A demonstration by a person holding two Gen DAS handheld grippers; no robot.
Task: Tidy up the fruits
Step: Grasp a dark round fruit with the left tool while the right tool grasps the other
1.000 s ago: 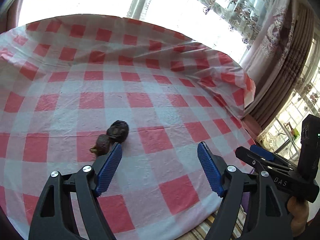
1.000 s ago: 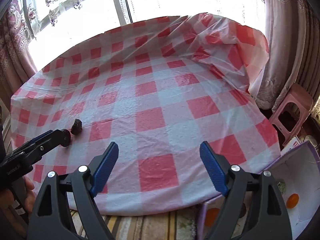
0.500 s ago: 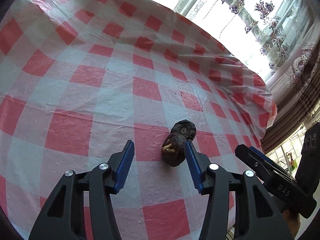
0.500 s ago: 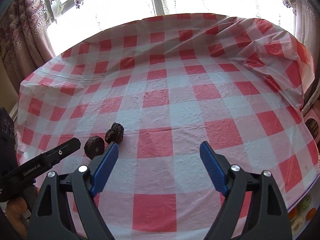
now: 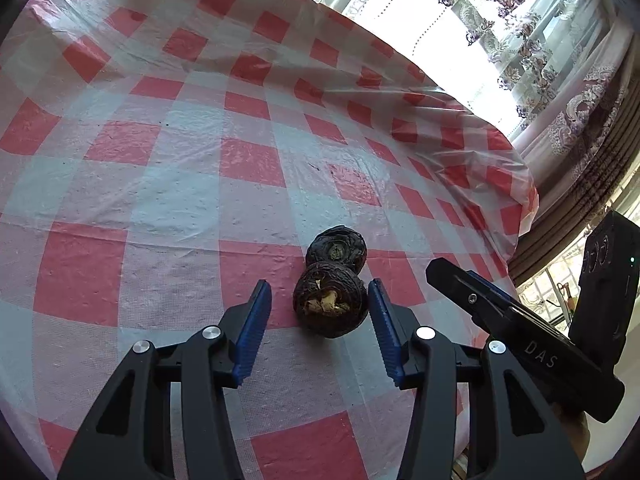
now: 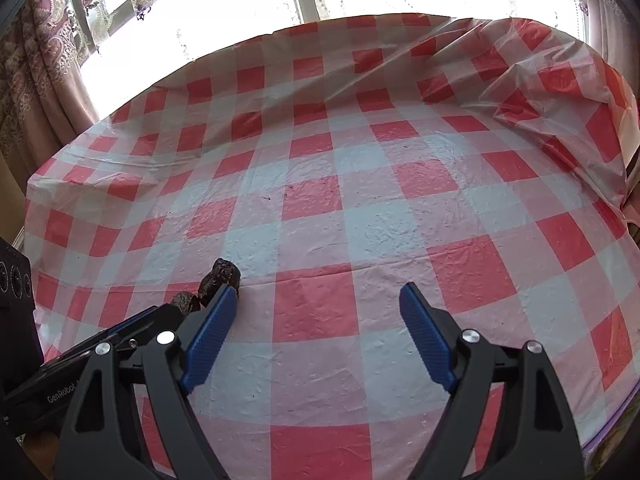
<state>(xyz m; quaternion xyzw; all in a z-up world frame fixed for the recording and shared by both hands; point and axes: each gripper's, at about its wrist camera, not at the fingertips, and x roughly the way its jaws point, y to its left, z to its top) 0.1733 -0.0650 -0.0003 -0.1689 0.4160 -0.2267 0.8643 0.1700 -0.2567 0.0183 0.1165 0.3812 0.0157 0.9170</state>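
Note:
Two dark wrinkled round fruits lie touching on the red-and-white checked tablecloth [image 5: 160,184]. In the left wrist view the near fruit [image 5: 330,306] sits between the blue pads of my left gripper [image 5: 320,308], whose right pad is almost touching it; the far fruit [image 5: 336,246] lies just beyond. The left gripper is open, narrowed around the near fruit. My right gripper [image 6: 316,316] is open wide and empty over the cloth, right of the fruits; the far fruit [image 6: 220,278] shows by its left finger, the near one [image 6: 184,302] partly hidden.
The table's right edge drops off near a curtained window [image 5: 540,40]. The other gripper's black body [image 5: 520,344] is close on the right in the left wrist view. The cloth is bunched at the far right corner [image 6: 540,80].
My left gripper has moved in on the near fruit and narrowed its jaws around it. My right gripper has swung left and closer over the table.

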